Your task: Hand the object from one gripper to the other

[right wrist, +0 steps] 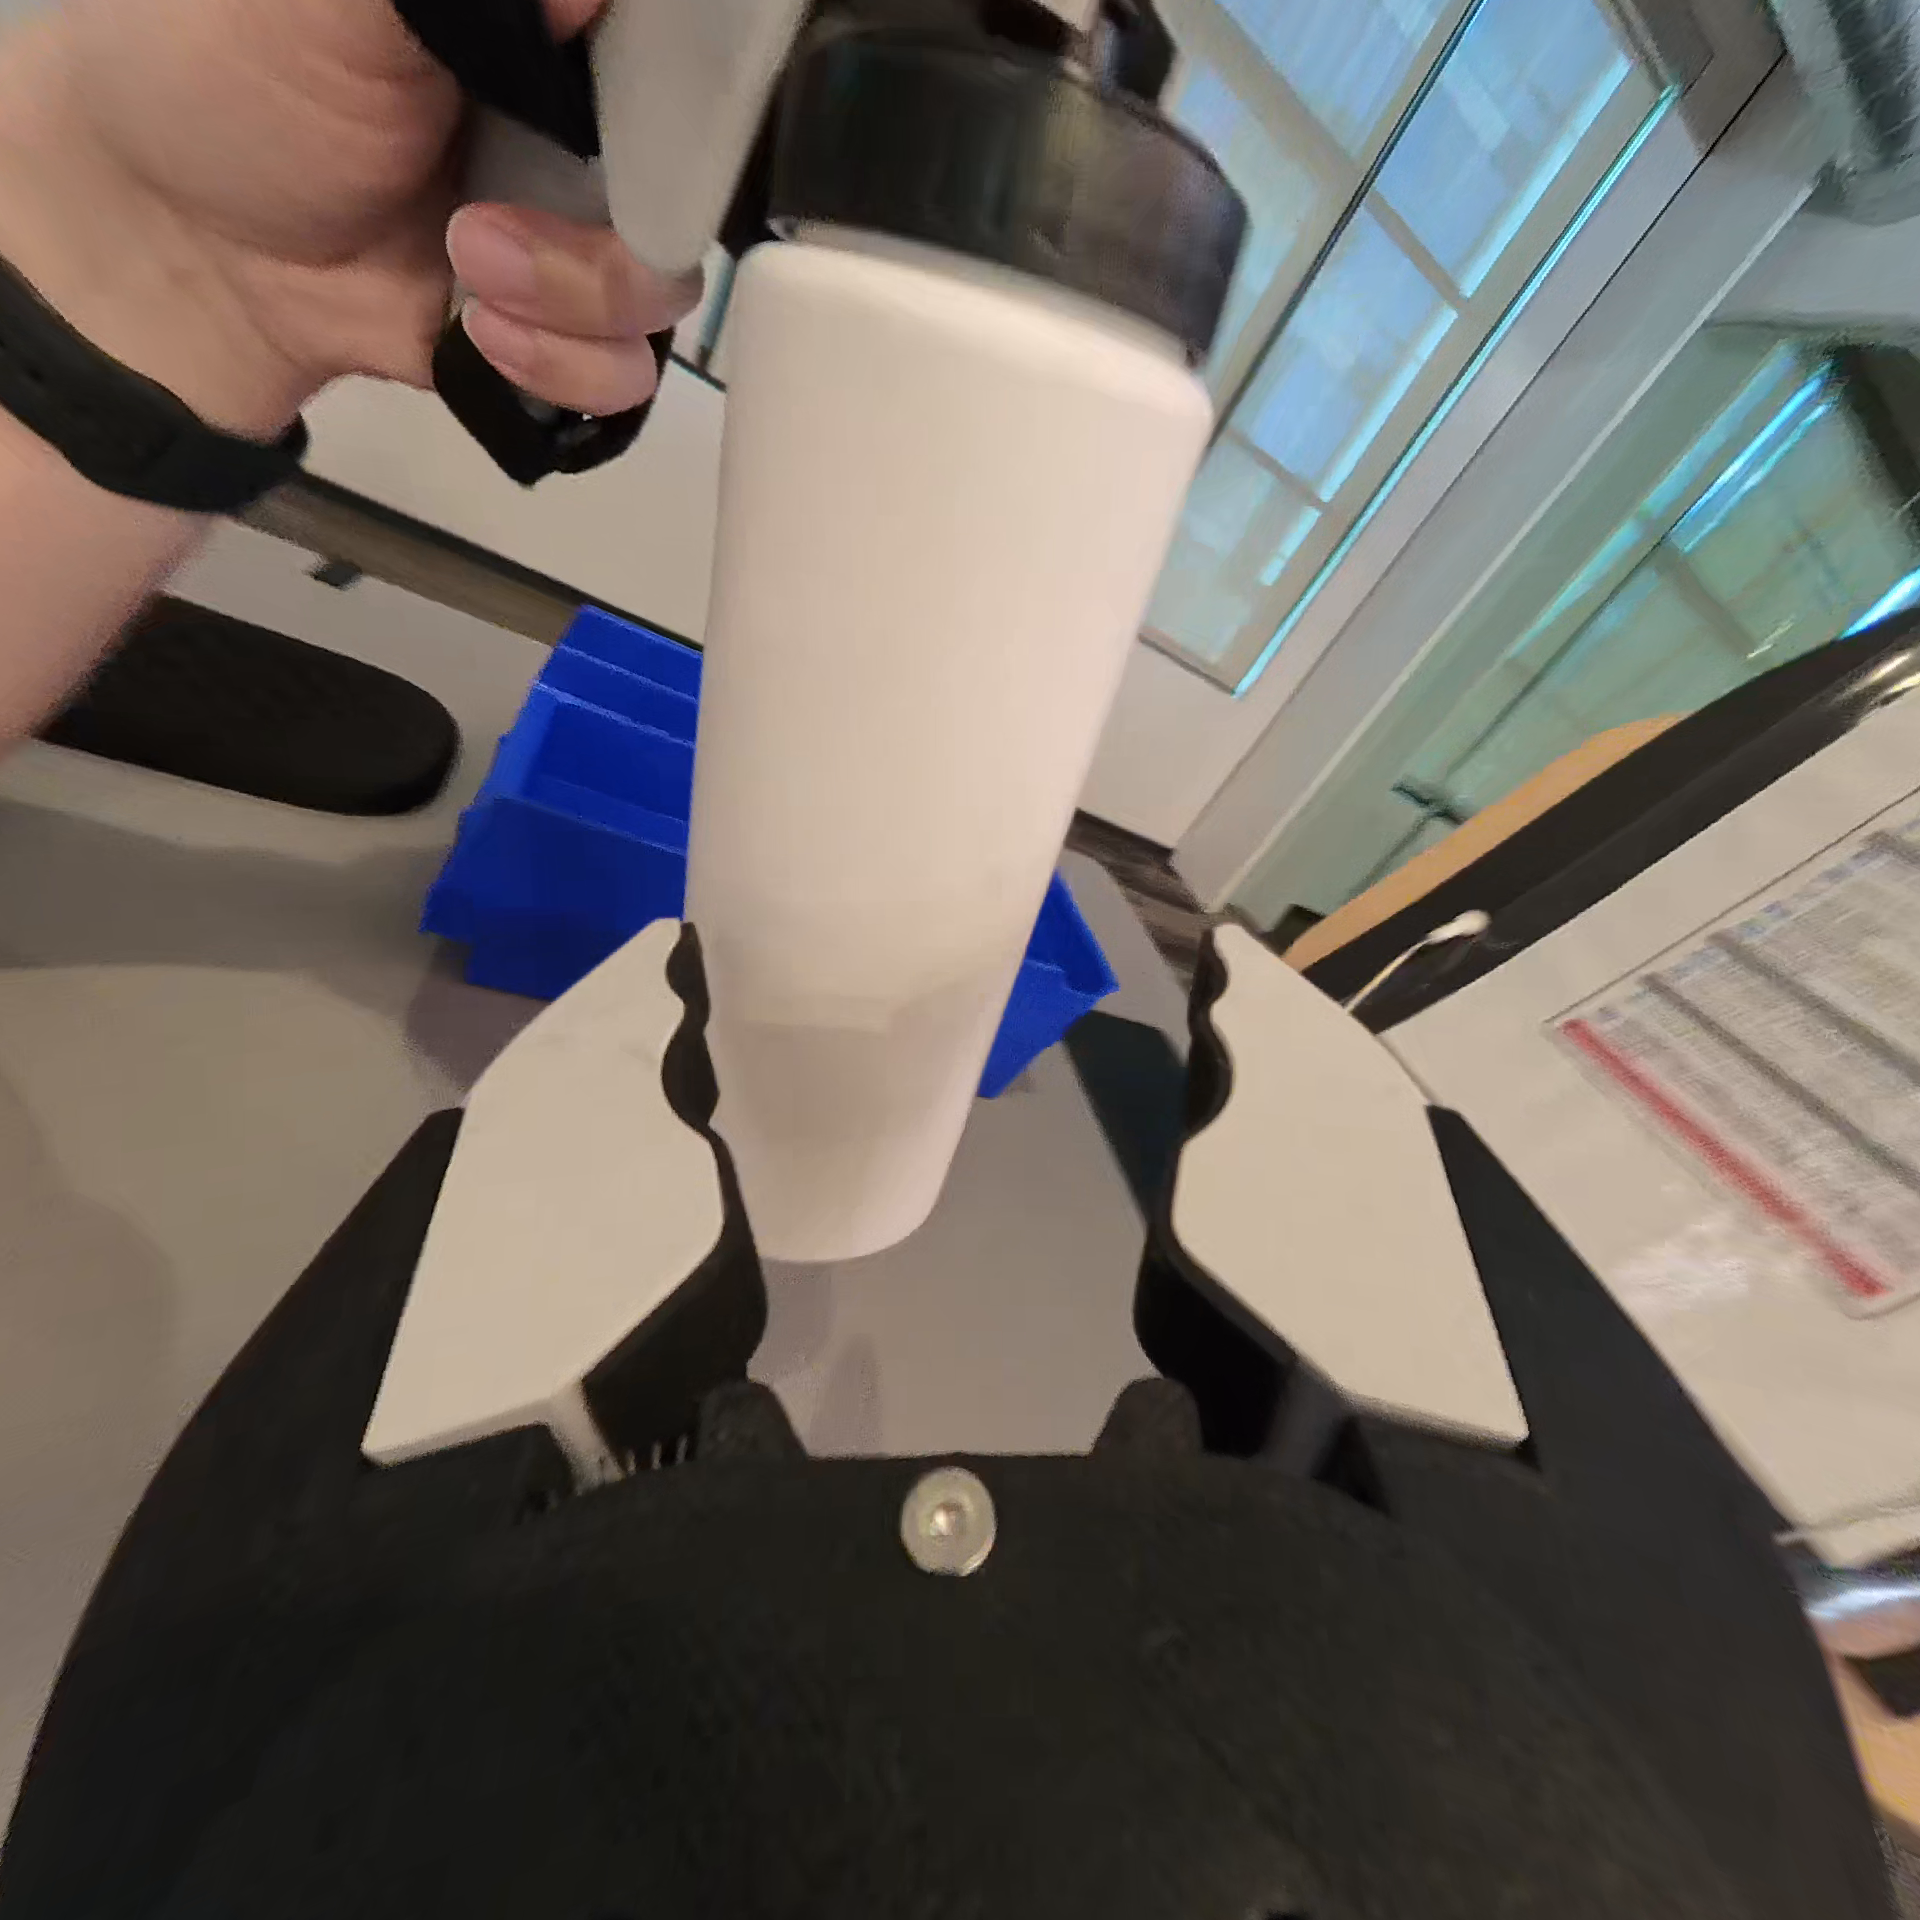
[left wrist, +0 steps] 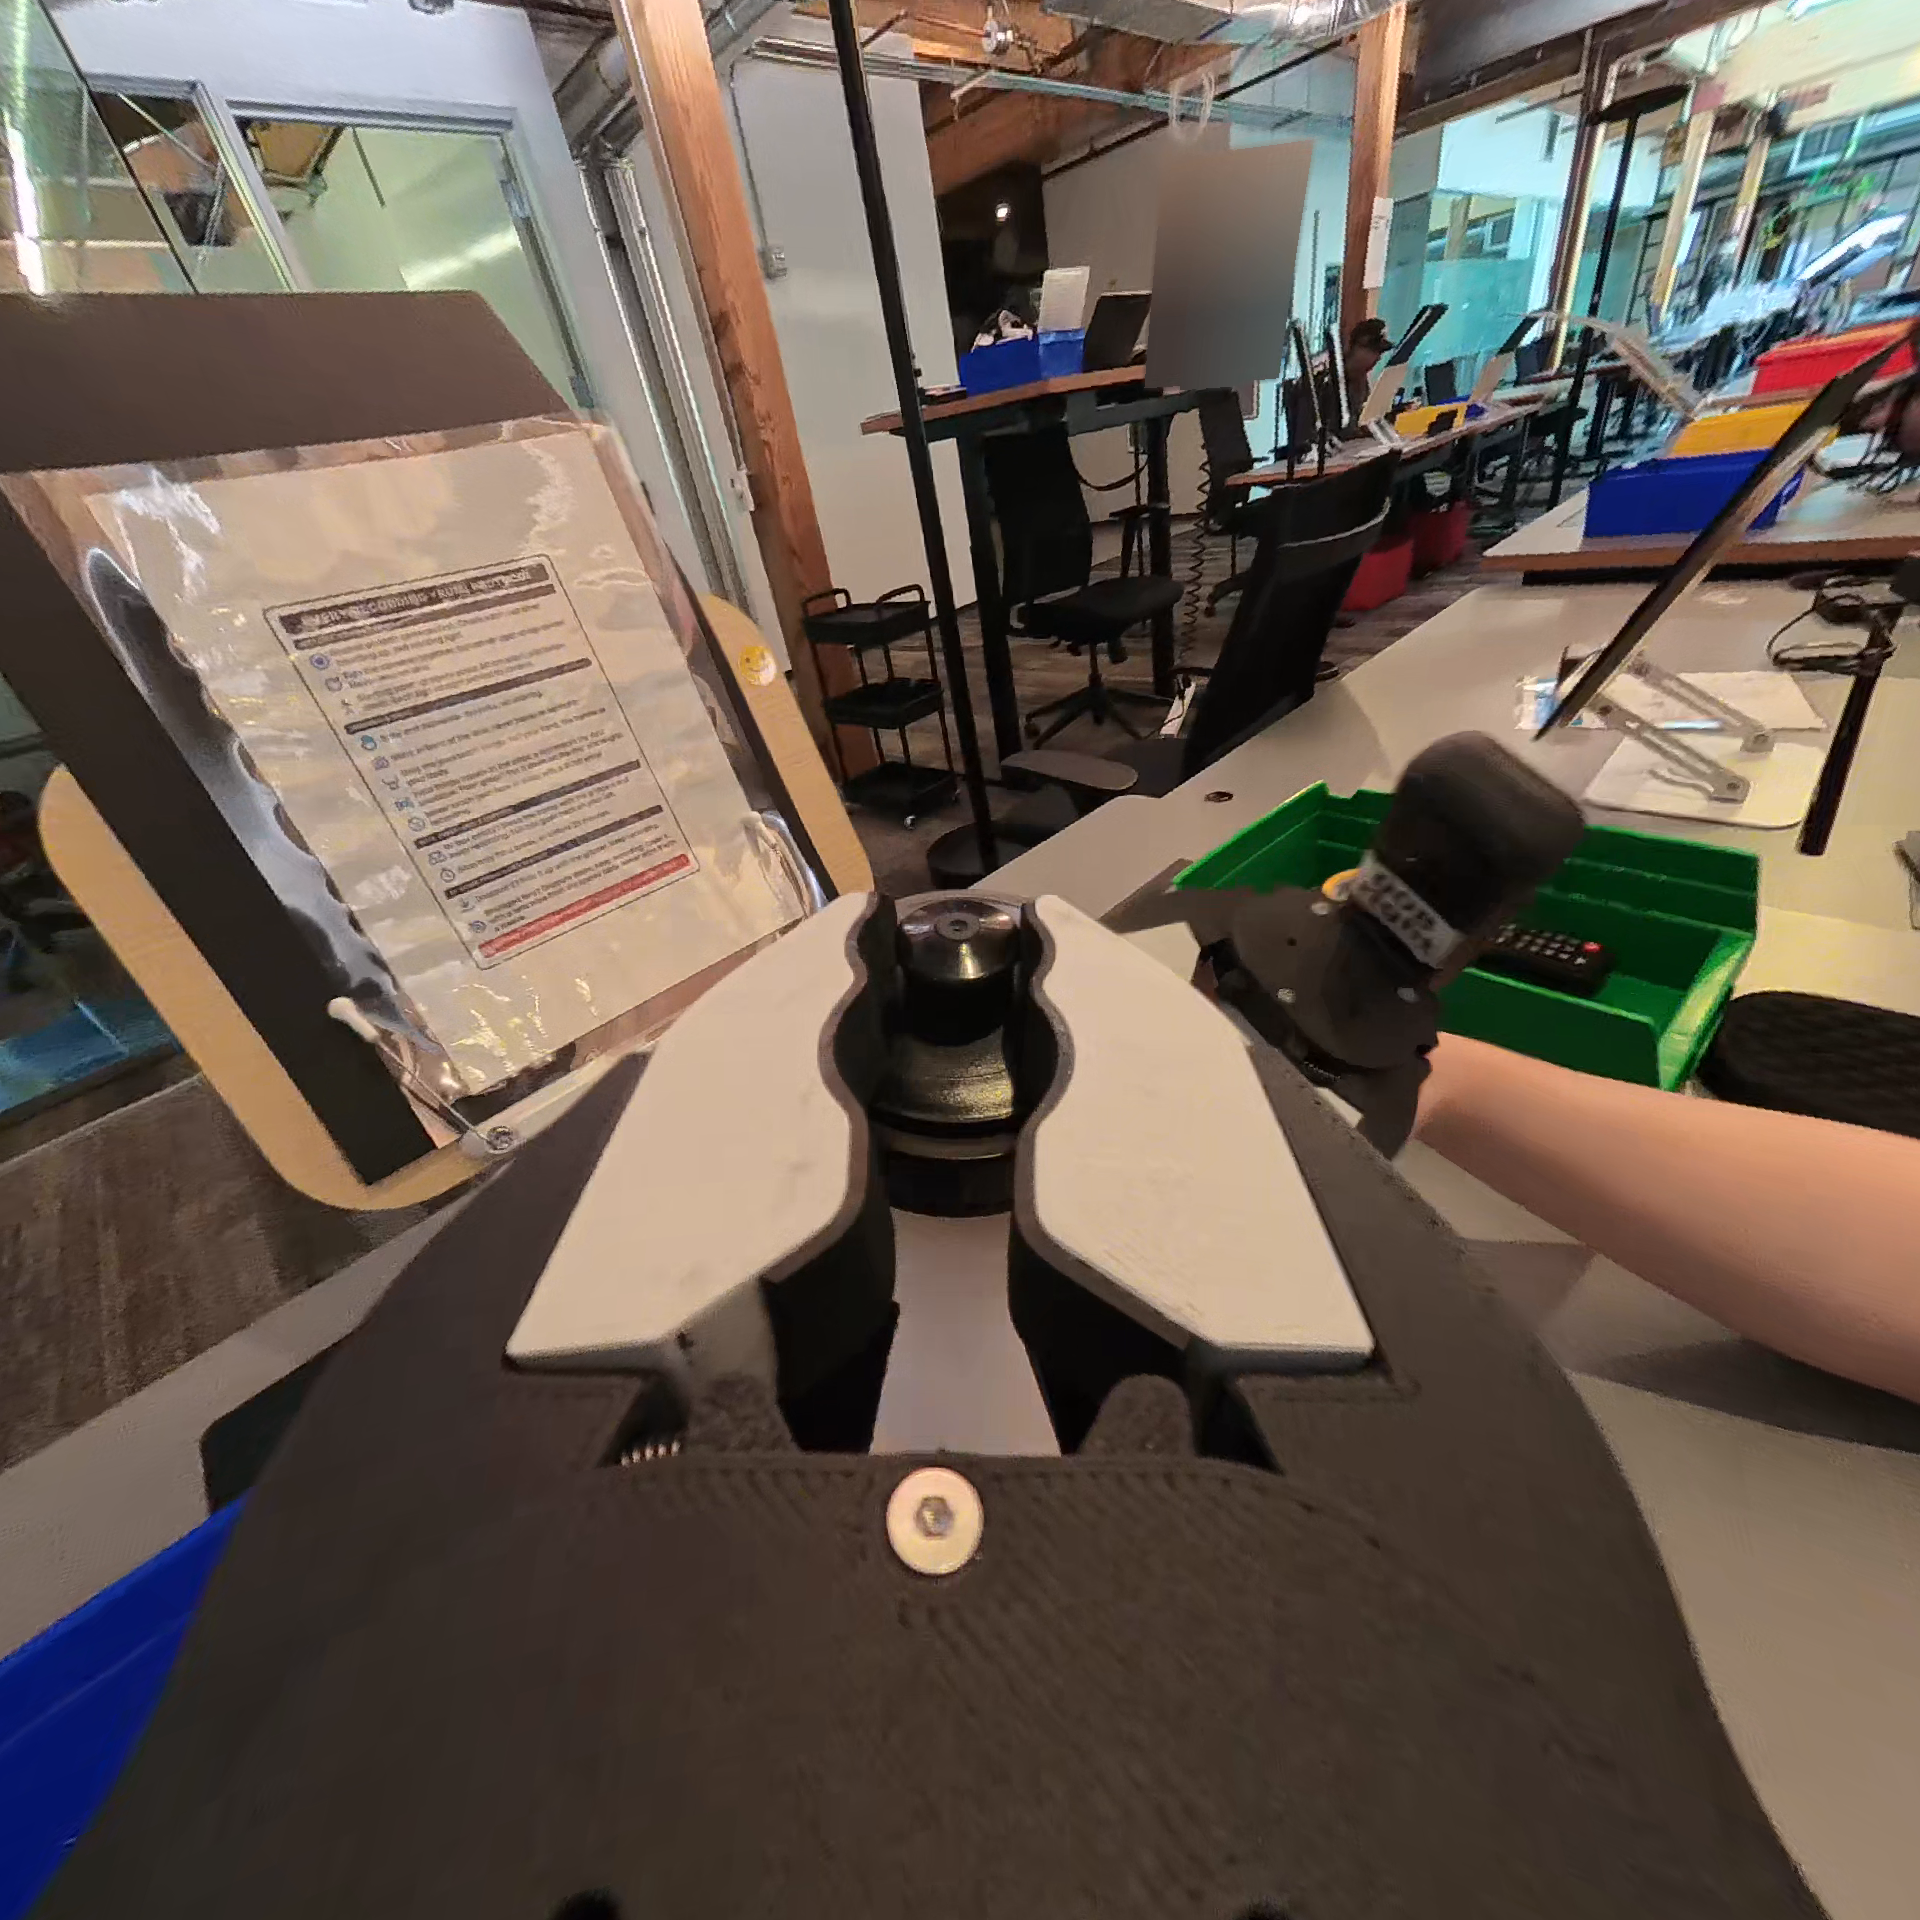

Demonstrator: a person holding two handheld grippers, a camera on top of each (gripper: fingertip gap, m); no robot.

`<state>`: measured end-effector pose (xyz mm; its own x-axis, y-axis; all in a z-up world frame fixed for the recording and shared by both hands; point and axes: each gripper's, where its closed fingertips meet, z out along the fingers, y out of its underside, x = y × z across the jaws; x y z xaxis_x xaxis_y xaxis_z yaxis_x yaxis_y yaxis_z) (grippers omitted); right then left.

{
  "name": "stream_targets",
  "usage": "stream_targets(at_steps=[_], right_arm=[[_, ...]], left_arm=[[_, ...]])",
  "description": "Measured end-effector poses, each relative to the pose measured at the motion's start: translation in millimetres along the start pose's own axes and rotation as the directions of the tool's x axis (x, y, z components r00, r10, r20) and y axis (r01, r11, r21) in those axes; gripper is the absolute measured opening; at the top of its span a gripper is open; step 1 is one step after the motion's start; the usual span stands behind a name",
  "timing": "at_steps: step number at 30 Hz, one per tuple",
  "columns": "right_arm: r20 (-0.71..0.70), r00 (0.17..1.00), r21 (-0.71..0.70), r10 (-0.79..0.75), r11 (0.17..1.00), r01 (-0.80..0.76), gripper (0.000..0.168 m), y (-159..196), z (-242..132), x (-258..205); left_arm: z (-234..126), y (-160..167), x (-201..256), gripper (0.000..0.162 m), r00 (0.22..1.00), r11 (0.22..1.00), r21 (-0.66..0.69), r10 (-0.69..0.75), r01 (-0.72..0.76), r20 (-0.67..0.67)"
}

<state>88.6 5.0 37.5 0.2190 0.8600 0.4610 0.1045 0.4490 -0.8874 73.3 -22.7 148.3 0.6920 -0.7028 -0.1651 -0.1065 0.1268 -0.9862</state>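
The left gripper is clenched on the black cap of a white bottle, holding it above the desk. The right gripper is spread wide, its left finger touching the bottle's lower end while the right finger stands apart. Behind the bottle sits a blue bin; a green bin with a remote lies beyond.

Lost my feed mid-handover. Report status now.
Left tongs shut on bottle cap. Right tongs open around bottle base, not gripping. Nothing in the way.
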Motion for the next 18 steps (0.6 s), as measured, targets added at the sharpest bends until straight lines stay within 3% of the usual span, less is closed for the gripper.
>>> stream_targets(at_steps=[5, 7, 9, 11, 12, 16, 18], right_arm=[[0.171, 0.903, 0.021, 0.395, 0.914, -0.404, 0.093, 31.2, 1.2, -3.4], [0.261, 0.777, 0.101, 0.574, 0.784, -0.613, 0.096, 32.3, 3.2, -1.4], [0.421, 0.567, 0.175, 0.708, 0.55, -0.817, 0.1, 23.3, 0.9, 2.9], [0.551, 0.388, 0.199, 0.739, 0.335, -0.921, 0.105, 17.7, -3.5, 9.0], [0.582, 0.341, 0.205, 0.738, 0.272, -0.94, 0.106, 18.2, -4.0, 10.5], [0.683, 0.248, 0.164, 0.687, 0.188, -0.969, 0.109, 7.4, -0.4, -7.6], [0.772, 0.136, 0.095, 0.621, 0.098, -0.991, 0.106, -7.6, -3.3, -15.5]], left_arm=[[-12.3, -8.8, -15.6, 0.022, 0.997, 0.995, 0.068, -0.077, 0.076, 0.012], [-19.2, -16.6, -16.7, 0.022, 0.995, 0.988, 0.115, -0.101, 0.101, -0.007], [-27.0, -25.8, -17.0, 0.022, 0.99, 0.976, 0.166, -0.137, 0.141, -0.034], [-35.8, -35.1, -16.2, 0.022, 0.985, 0.961, 0.215, -0.161, 0.172, -0.068], [-40.2, -39.5, -15.8, 0.022, 0.981, 0.953, 0.237, -0.175, 0.191, -0.088], [-53.9, -51.0, -15.3, 0.022, 0.969, 0.927, 0.29, -0.206, 0.239, -0.139], [-57.3, -52.5, -16.6, 0.022, 0.971, 0.926, 0.299, -0.2, 0.232, -0.134]])
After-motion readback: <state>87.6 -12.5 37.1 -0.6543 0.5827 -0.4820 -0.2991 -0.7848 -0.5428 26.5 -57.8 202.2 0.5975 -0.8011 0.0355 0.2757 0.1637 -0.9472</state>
